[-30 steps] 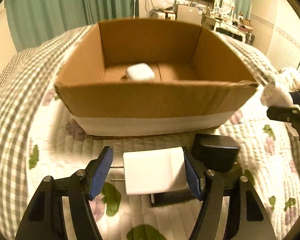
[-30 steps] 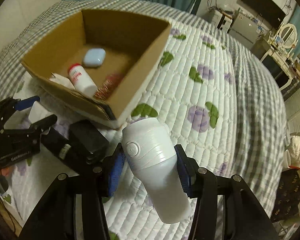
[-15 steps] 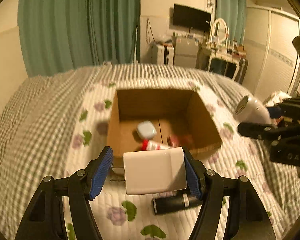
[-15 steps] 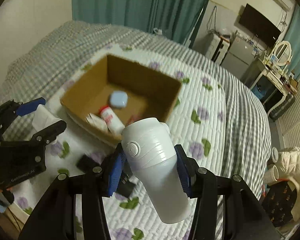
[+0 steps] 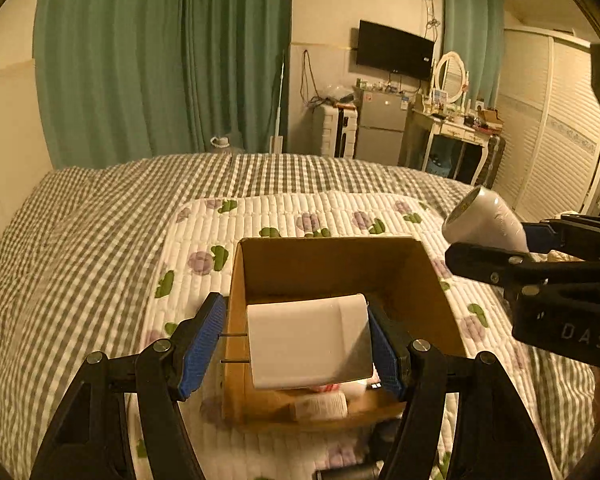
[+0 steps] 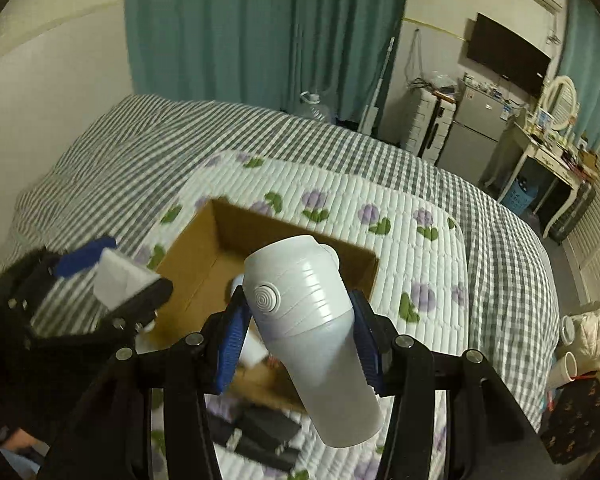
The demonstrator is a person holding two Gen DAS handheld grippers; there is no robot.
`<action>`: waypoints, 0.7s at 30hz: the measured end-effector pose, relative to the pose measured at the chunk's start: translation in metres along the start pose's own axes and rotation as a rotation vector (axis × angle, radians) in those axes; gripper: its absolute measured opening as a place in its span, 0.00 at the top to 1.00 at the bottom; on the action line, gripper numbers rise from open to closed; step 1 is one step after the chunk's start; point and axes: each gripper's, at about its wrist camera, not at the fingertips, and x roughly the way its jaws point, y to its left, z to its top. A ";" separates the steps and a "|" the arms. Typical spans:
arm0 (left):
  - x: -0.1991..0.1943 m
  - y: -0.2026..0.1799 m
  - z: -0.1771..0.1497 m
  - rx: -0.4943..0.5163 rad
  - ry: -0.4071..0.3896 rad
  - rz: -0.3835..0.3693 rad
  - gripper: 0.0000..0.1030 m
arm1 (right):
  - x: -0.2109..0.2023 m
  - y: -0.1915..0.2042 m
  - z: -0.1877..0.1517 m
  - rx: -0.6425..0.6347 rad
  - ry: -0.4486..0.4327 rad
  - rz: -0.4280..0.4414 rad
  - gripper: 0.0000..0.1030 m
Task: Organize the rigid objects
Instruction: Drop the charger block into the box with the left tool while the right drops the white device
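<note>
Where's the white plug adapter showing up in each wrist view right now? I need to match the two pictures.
Left wrist view: the white plug adapter sits low in the centre, gripped in the left claw, prongs pointing left, in front of the cardboard box.
Right wrist view: the adapter is at the left edge, held in that same claw.
Shared landmark: the cardboard box.
</note>
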 end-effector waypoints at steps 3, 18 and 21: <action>0.025 -0.001 0.004 0.005 0.024 0.010 0.33 | 0.021 -0.006 0.010 0.042 0.003 0.002 0.53; 0.094 -0.018 -0.013 0.070 0.105 -0.063 0.31 | 0.107 -0.025 0.014 0.095 0.070 0.026 0.52; 0.094 -0.021 -0.015 0.072 0.104 -0.047 0.24 | 0.113 -0.026 0.014 0.106 0.068 0.033 0.52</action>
